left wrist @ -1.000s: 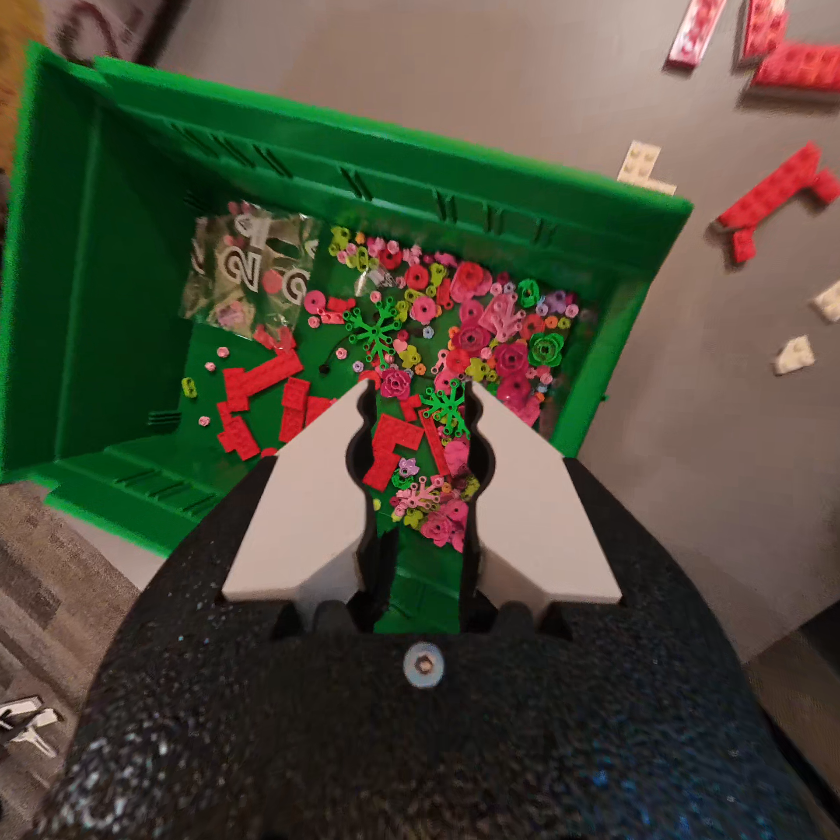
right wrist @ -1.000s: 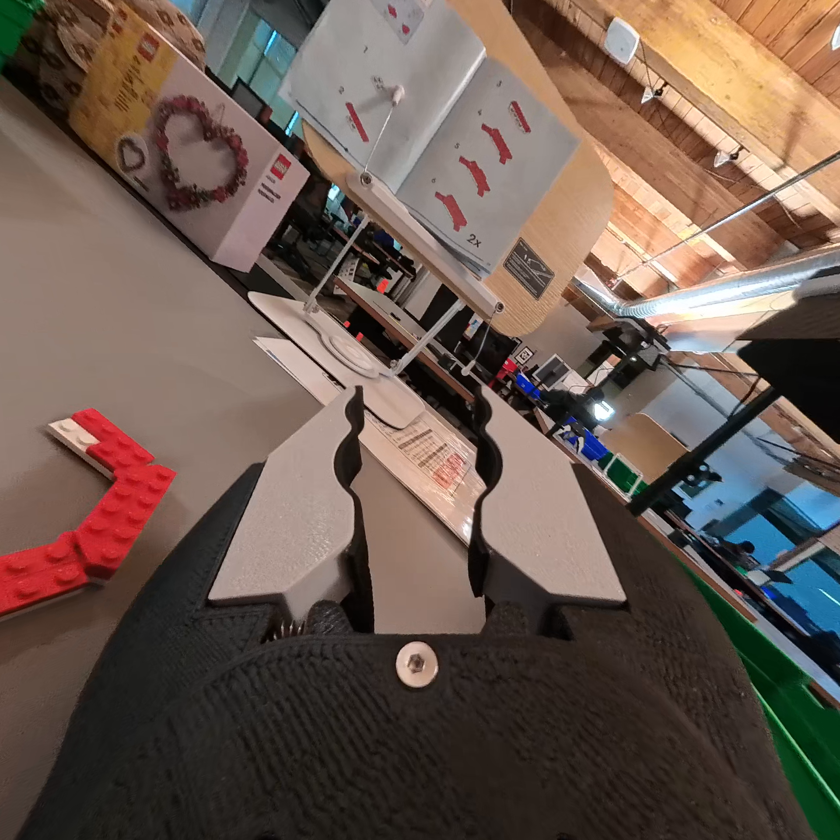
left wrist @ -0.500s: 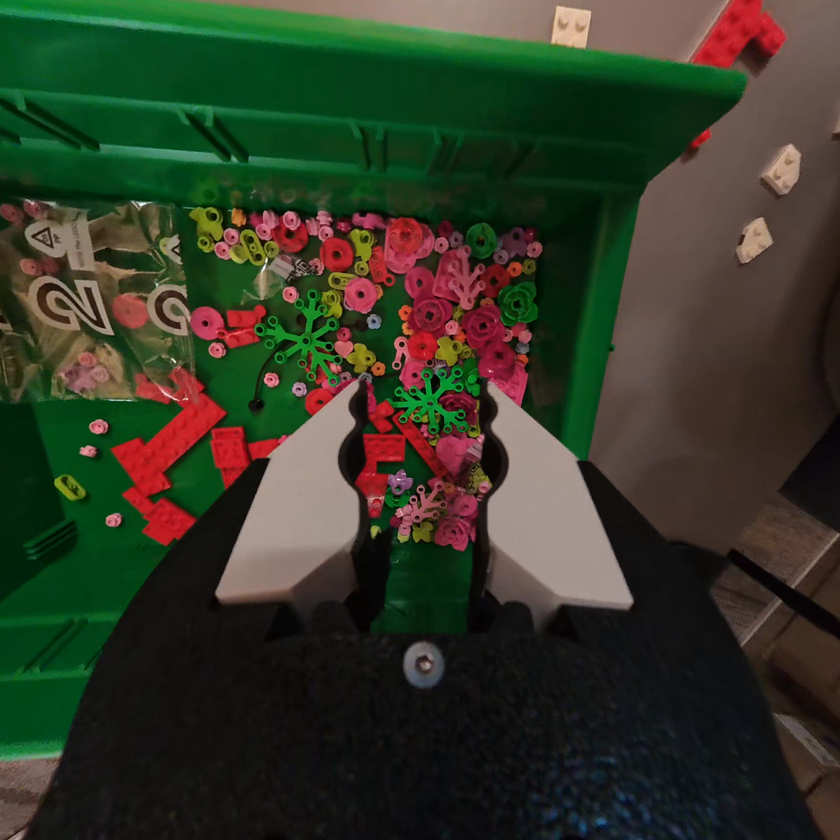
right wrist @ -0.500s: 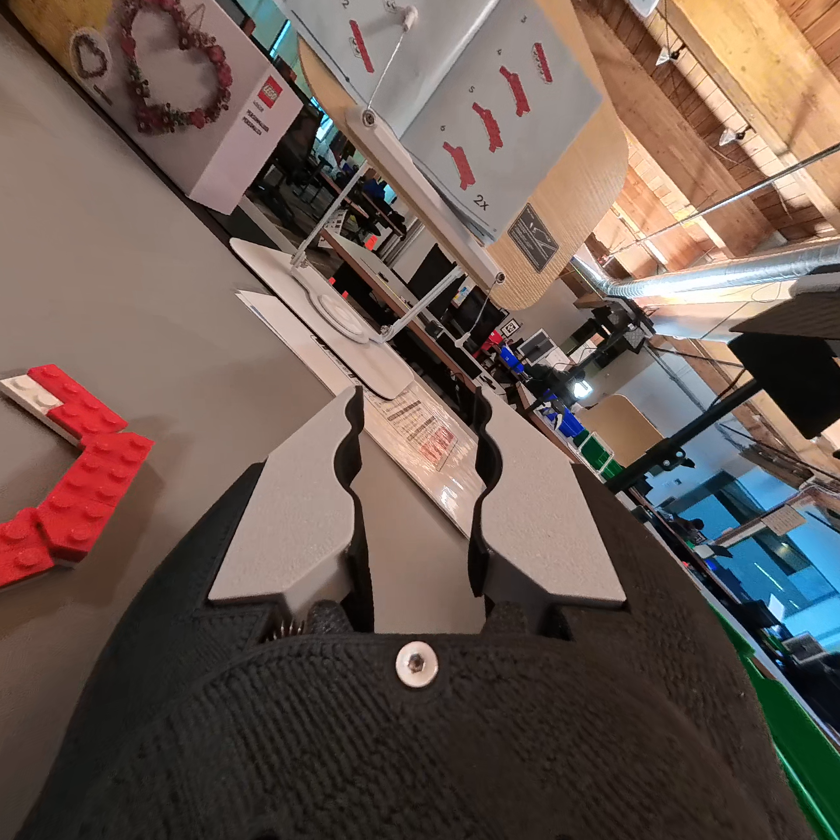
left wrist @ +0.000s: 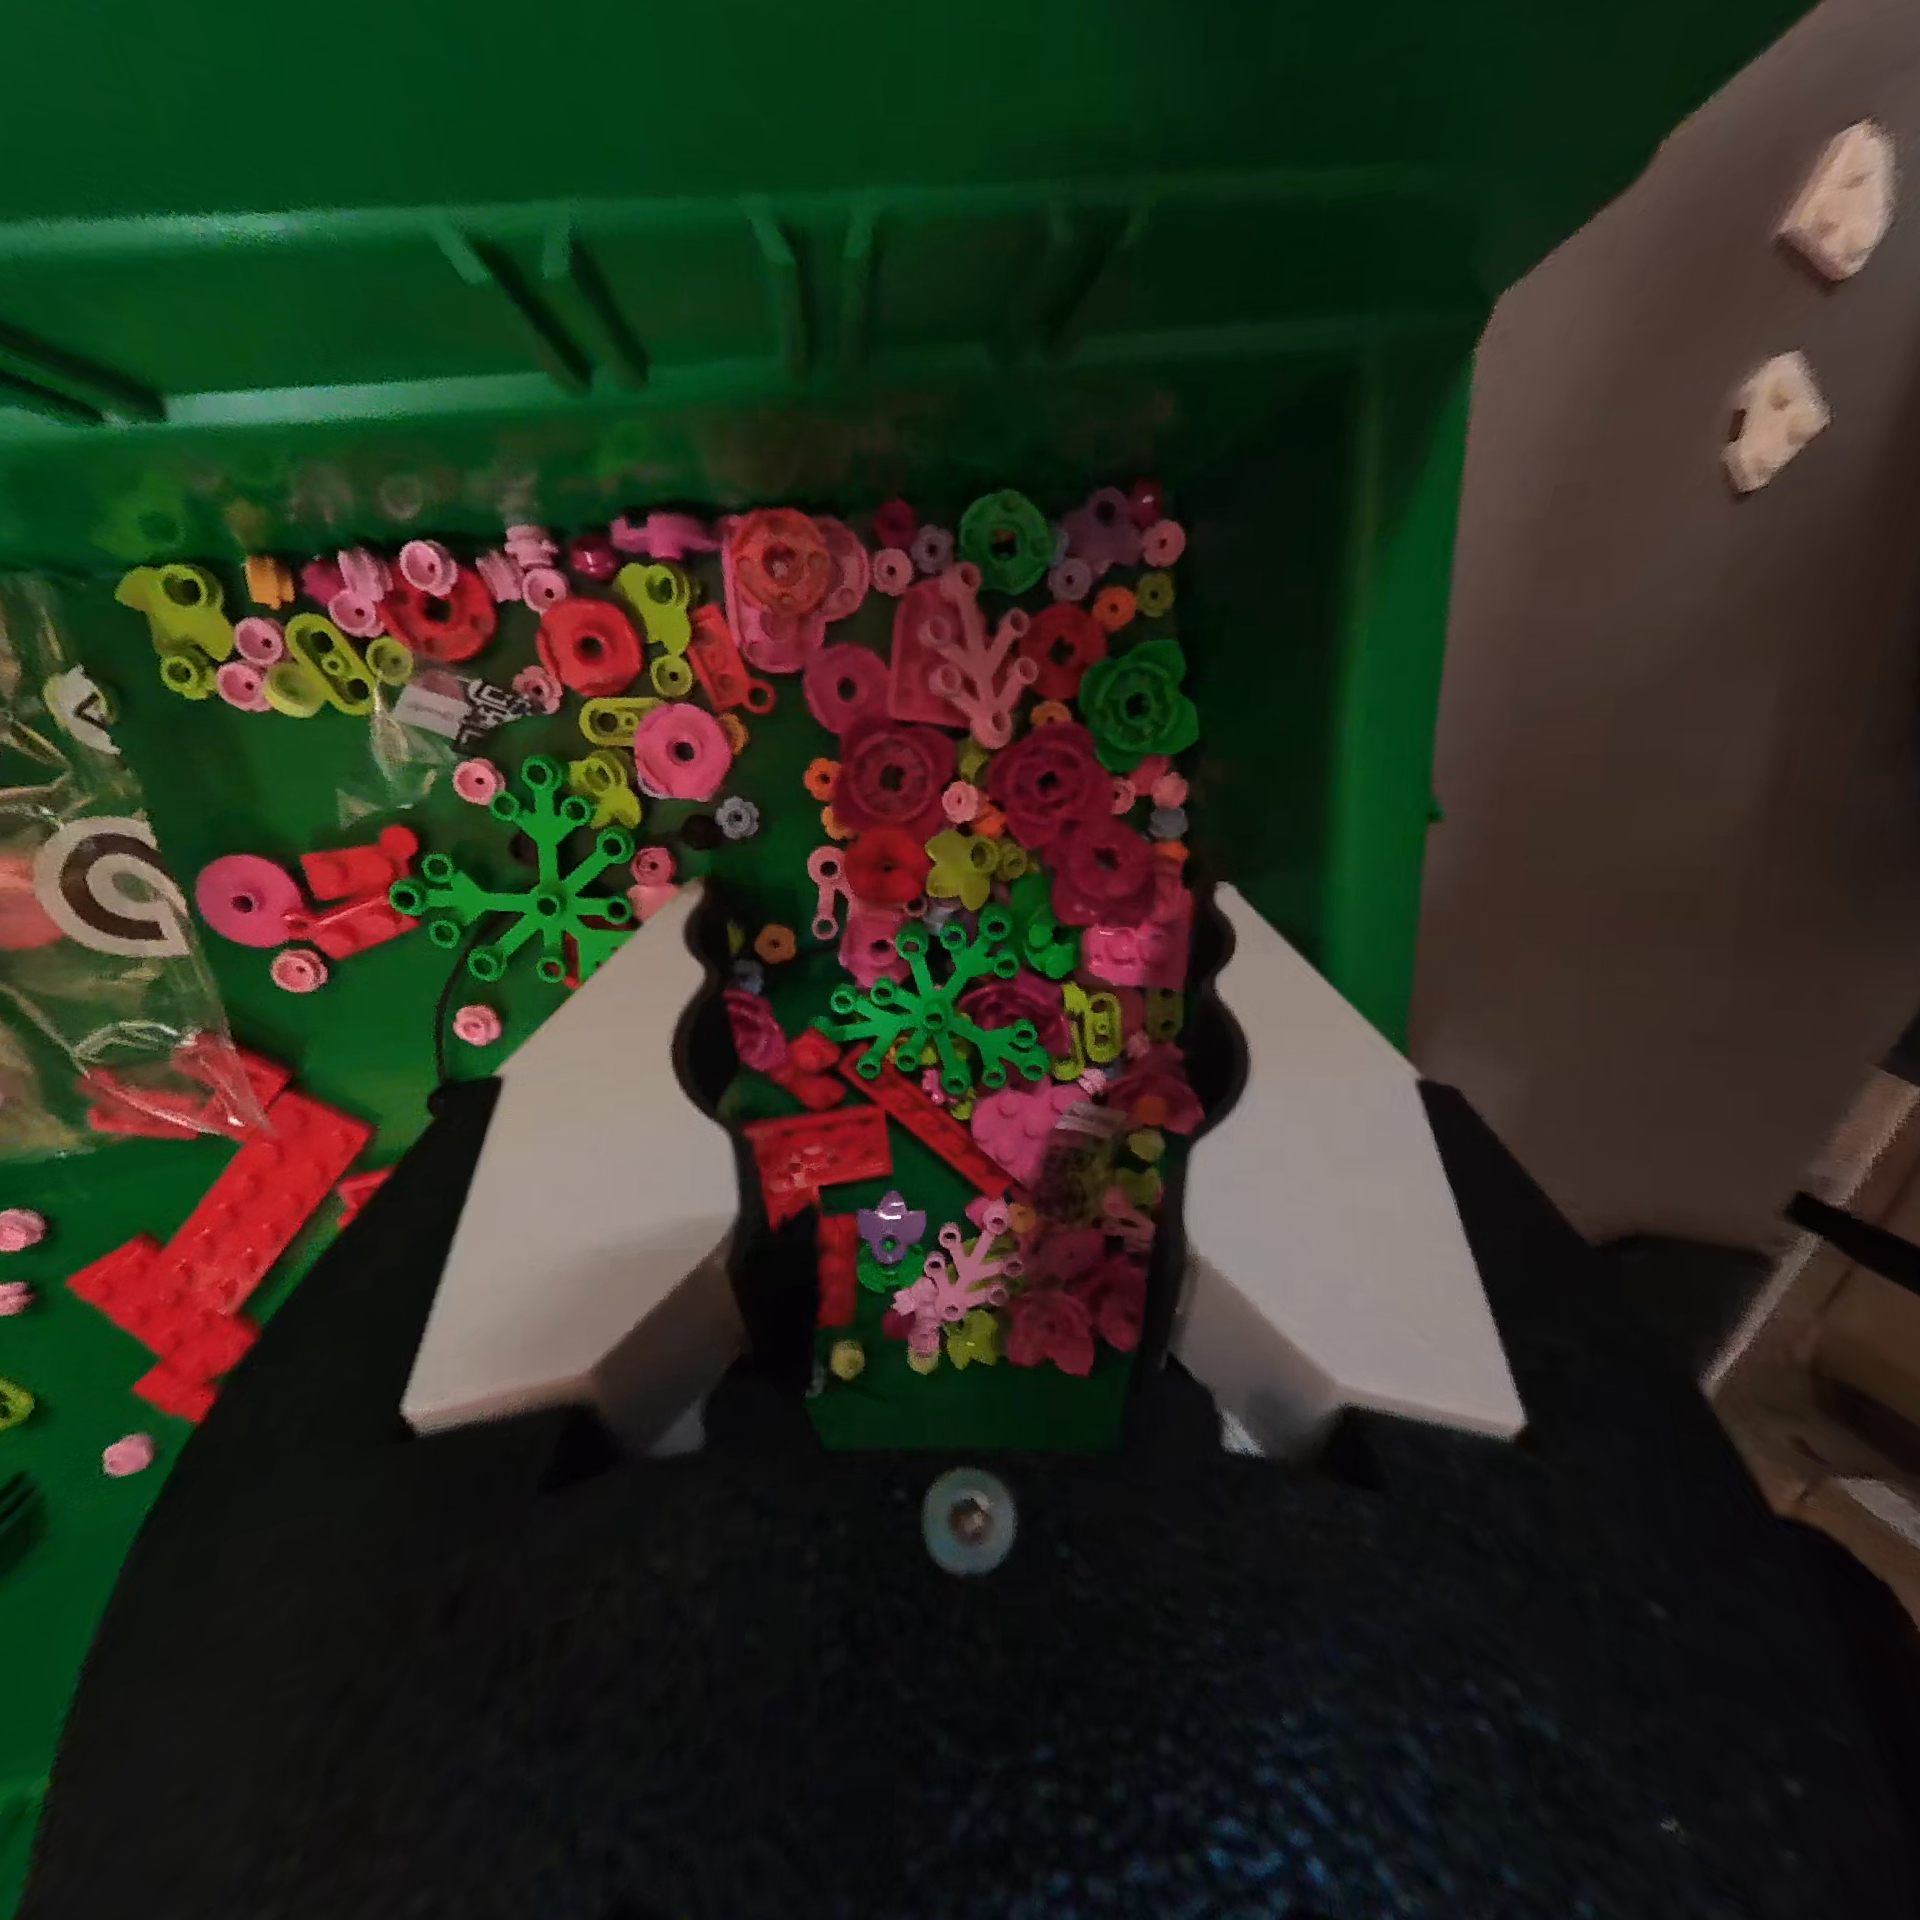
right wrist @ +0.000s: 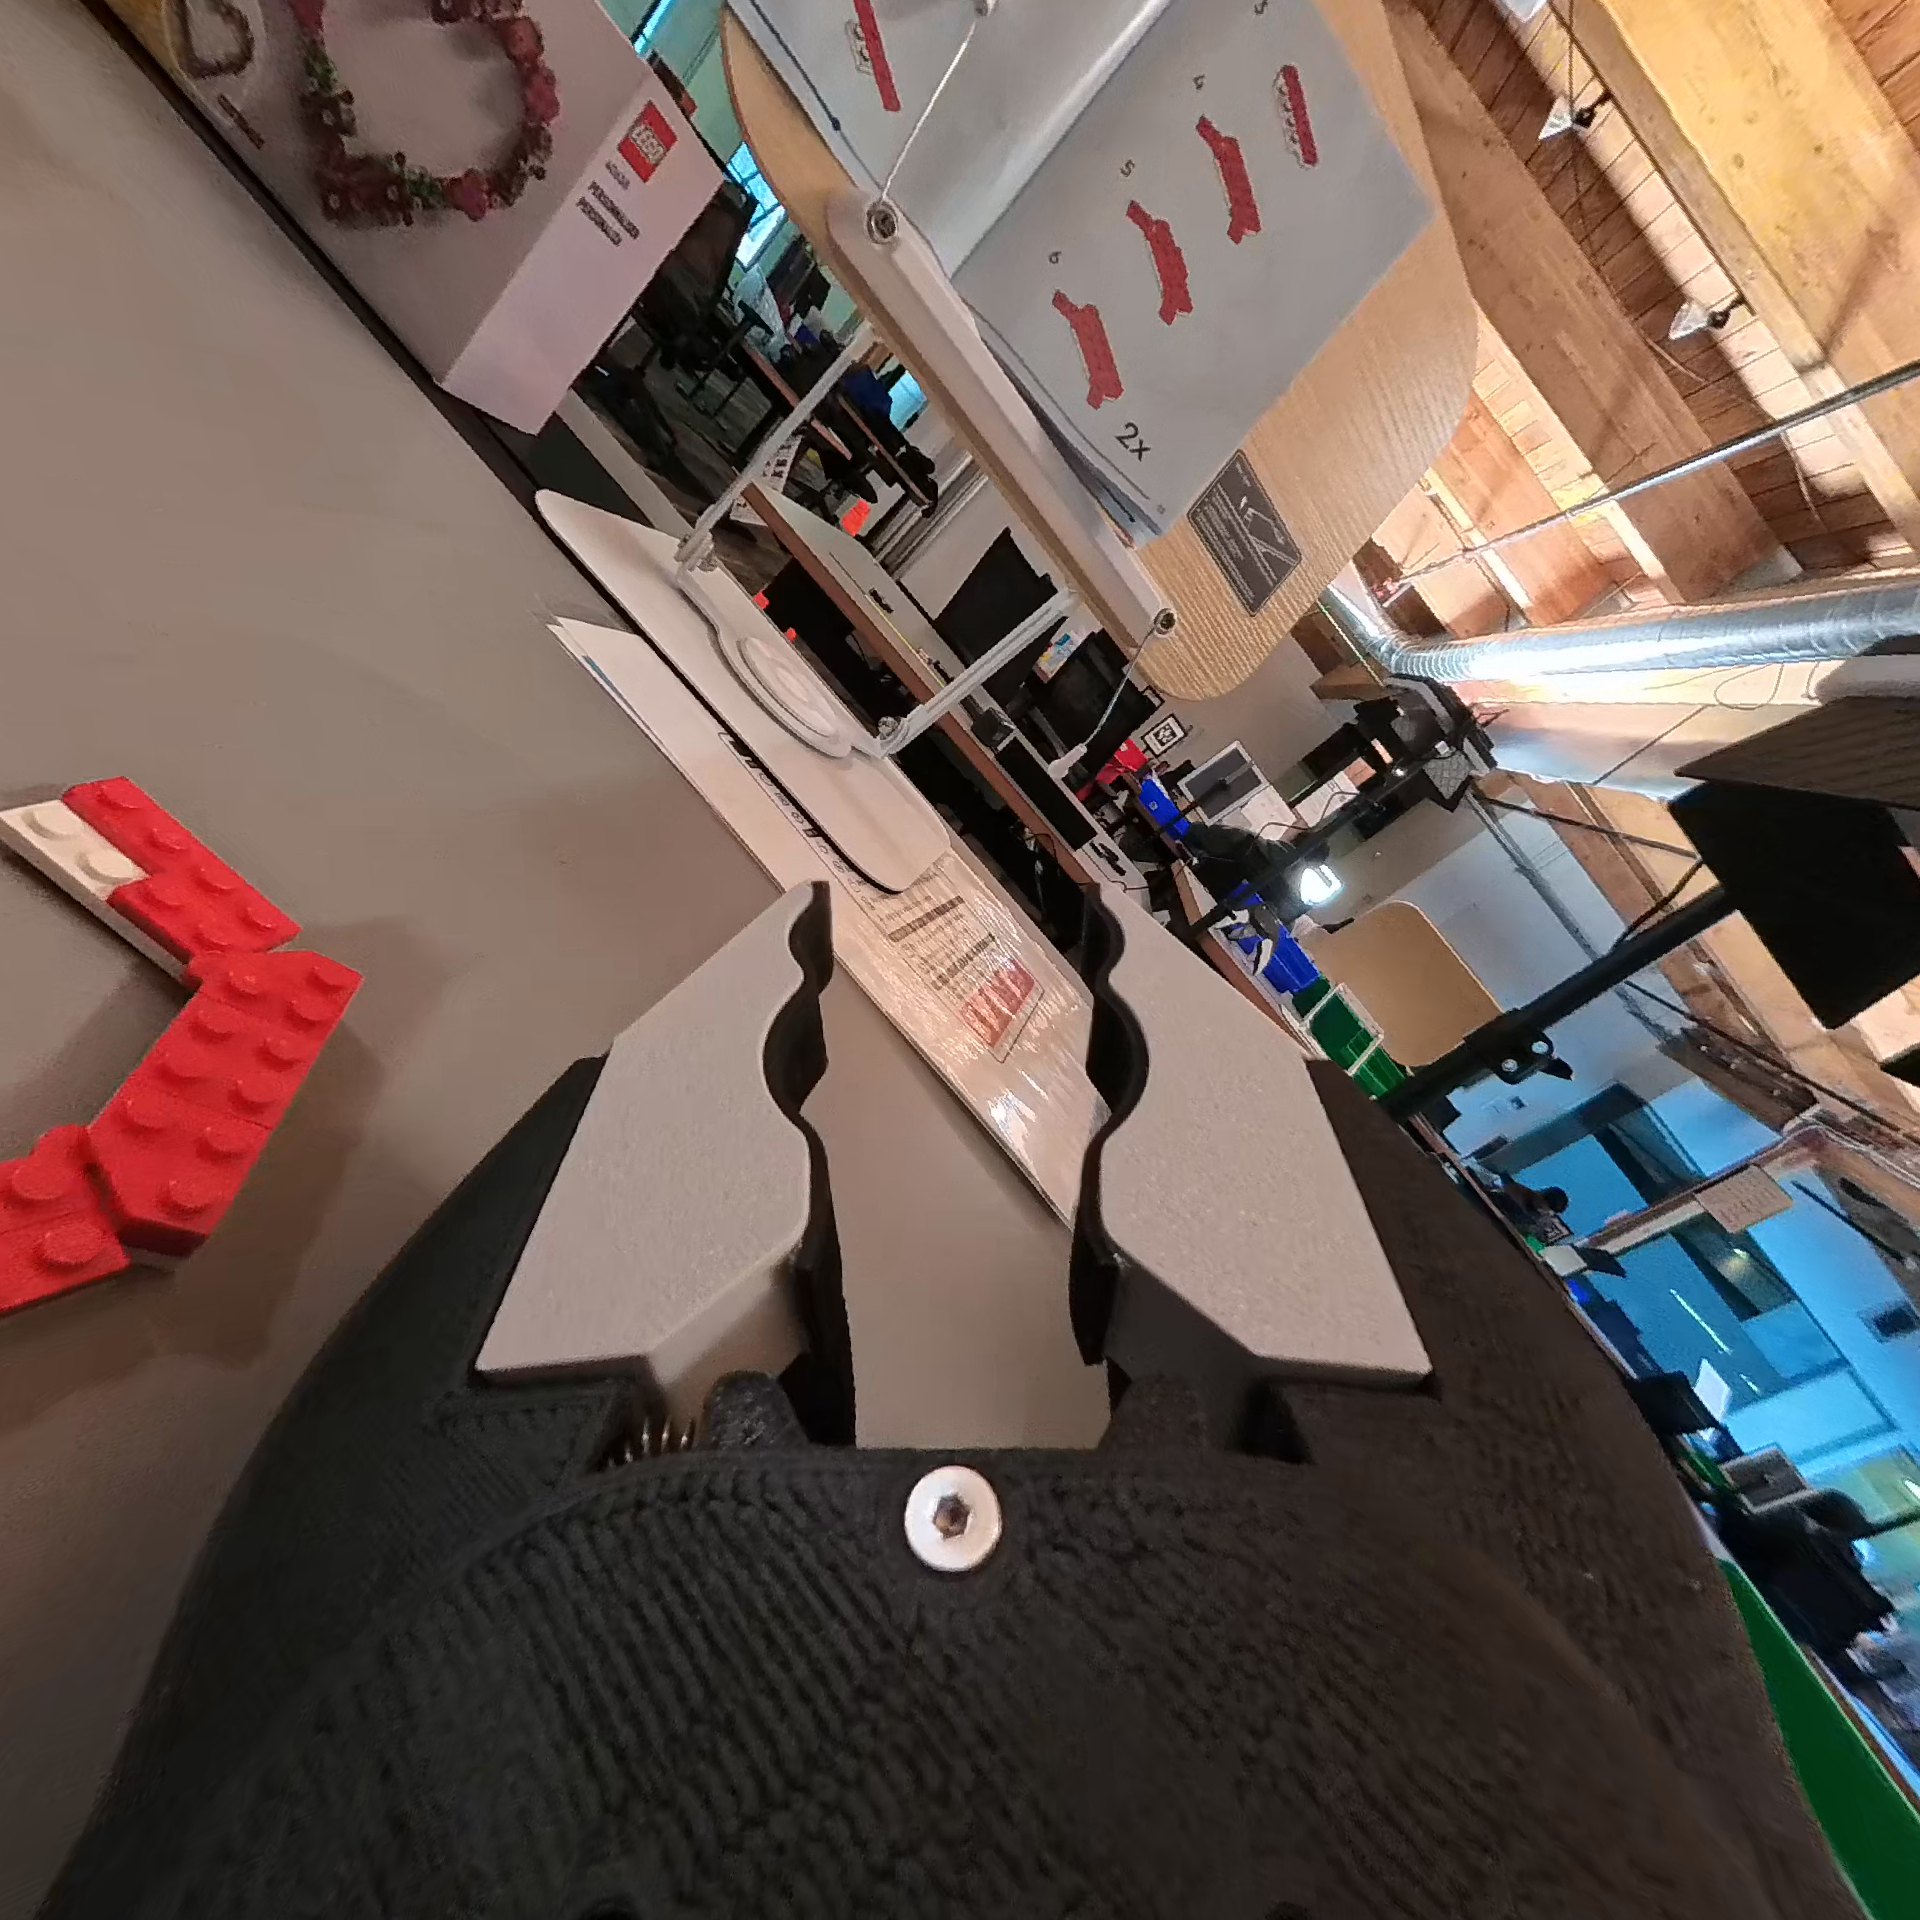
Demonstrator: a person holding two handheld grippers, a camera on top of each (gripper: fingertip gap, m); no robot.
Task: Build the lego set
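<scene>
My left gripper [left wrist: 961,914] is open wide and empty, hovering inside a green bin [left wrist: 727,312] over a heap of small pink, red, lime and green flower pieces [left wrist: 997,779]. A green leaf piece [left wrist: 930,1023] and a red plate [left wrist: 821,1148] lie between its fingers. More red plates [left wrist: 223,1236] lie at the bin's left. My right gripper [right wrist: 956,914] is open and empty, low over the grey table [right wrist: 312,623]. A partly built chain of red plates with a white one [right wrist: 177,1039] lies to its left.
A clear plastic bag [left wrist: 83,914] lies at the bin's left. Two white pieces [left wrist: 1808,312] lie on the table right of the bin. A set box [right wrist: 499,187], an instruction booklet on a white stand [right wrist: 1091,208] and a paper sheet [right wrist: 935,935] stand ahead of the right gripper. Spacing between my two grippers at the tips: around 45 cm.
My left gripper has moved forward and down into the bin, and its jaws have opened wider. My right gripper has tilted and shifted slightly; the red chain sits nearer in its view.
</scene>
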